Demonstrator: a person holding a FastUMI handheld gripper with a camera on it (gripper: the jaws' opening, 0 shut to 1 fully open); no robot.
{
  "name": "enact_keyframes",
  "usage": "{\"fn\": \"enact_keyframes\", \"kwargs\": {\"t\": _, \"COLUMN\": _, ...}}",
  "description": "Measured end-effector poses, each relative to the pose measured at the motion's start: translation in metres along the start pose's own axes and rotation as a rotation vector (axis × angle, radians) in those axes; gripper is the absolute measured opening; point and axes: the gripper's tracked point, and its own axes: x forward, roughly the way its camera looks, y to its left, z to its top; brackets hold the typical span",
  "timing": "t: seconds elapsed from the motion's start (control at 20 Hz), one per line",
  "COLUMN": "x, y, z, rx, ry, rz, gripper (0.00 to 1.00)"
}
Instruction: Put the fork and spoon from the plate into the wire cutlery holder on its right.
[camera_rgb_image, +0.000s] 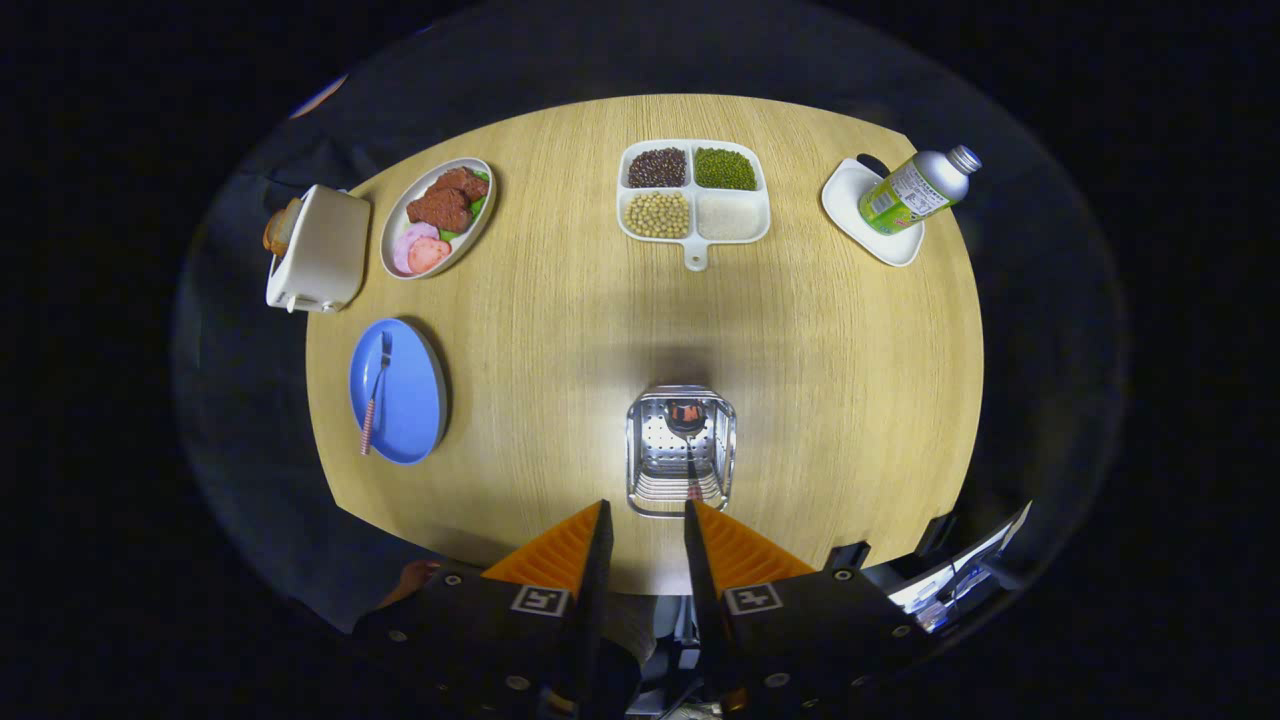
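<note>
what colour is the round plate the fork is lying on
Blue. The round blue plate under the fork shows clearly in the gripper view.

Free room above the surface (820, 360)
Bare wood between blue plate (415, 420) and wire holder (681, 450); fingers (560, 550) parted, empty, just before it.

The printed label on the bottle (915, 190) at upper right is too small to read, as are my fingers' (560, 560) square markers.
</note>
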Motion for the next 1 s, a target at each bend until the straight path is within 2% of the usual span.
{"fn": "enact_keyframes", "kwargs": {"t": 0.05, "x": -0.002, "y": 0.005, "z": 0.0, "rx": 0.0, "ry": -0.018, "rz": 0.008, "gripper": 0.57}}
{"fn": "enact_keyframes", "kwargs": {"t": 0.15, "x": -0.005, "y": 0.025, "z": 0.002, "rx": 0.003, "ry": -0.045, "rz": 0.031, "gripper": 0.69}}
{"fn": "enact_keyframes", "kwargs": {"t": 0.35, "x": 0.003, "y": 0.069, "z": 0.005, "rx": -0.028, "ry": -0.075, "rz": 0.061, "gripper": 0.8}}
{"fn": "enact_keyframes", "kwargs": {"t": 0.75, "x": 0.029, "y": 0.173, "z": 0.01, "rx": -0.081, "ry": -0.087, "rz": 0.129, "gripper": 0.87}}
{"fn": "enact_keyframes", "kwargs": {"t": 1.0, "x": 0.059, "y": 0.241, "z": 0.0, "rx": -0.122, "ry": -0.044, "rz": 0.159, "gripper": 0.9}}
